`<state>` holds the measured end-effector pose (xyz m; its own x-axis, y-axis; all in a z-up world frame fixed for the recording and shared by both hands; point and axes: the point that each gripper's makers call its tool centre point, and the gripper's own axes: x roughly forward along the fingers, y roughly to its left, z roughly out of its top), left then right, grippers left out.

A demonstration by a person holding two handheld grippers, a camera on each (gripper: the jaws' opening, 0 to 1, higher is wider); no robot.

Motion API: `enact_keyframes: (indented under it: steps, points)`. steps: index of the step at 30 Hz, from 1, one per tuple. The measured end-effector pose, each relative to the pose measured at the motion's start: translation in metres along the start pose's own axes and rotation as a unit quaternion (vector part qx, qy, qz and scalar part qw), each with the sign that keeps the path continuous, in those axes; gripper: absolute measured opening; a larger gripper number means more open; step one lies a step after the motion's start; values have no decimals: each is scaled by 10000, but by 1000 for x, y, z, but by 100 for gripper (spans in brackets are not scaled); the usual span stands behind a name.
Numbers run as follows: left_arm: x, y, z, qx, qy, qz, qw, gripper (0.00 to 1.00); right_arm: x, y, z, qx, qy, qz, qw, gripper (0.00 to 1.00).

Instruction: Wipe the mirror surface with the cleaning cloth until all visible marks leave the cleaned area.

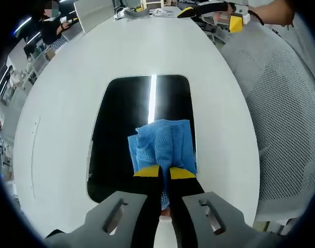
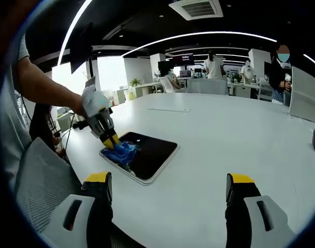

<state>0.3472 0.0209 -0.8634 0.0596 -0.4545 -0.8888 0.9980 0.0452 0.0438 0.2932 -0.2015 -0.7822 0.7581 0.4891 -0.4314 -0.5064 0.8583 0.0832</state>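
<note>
In the left gripper view, the left tongs (image 1: 165, 172) were clenched on the blue cleaning cloth (image 1: 162, 144), pressing it onto the near part of the dark mirror (image 1: 121, 129), which lay flat on the white surface (image 1: 59, 129). A mesh chair back (image 1: 281, 119) stood beside the surface. In the right gripper view, the right tongs (image 2: 167, 186) hung released above the surface, well apart from the mirror, with people standing beyond.

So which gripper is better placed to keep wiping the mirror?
Left. The left gripper already pins the blue cleaning cloth on the mirror; the right gripper hangs open, away from it.
</note>
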Motion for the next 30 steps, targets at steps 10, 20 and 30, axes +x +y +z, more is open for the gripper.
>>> enact_keyframes:
  steps: [10, 20, 30]
  points:
    - [-2, -15, -1, -75, 11, -34, 10000, 1, -1, 0, 2, -17, -43, -13, 10000, 90]
    - [-3, -23, -3, -99, 13, -61, 9999, 1, -1, 0, 1, -34, -30, -25, 10000, 90]
    - [-3, -22, -4, -158, -49, -88, 9998, 1, 0, 0, 0, -32, -12, -51, 10000, 90]
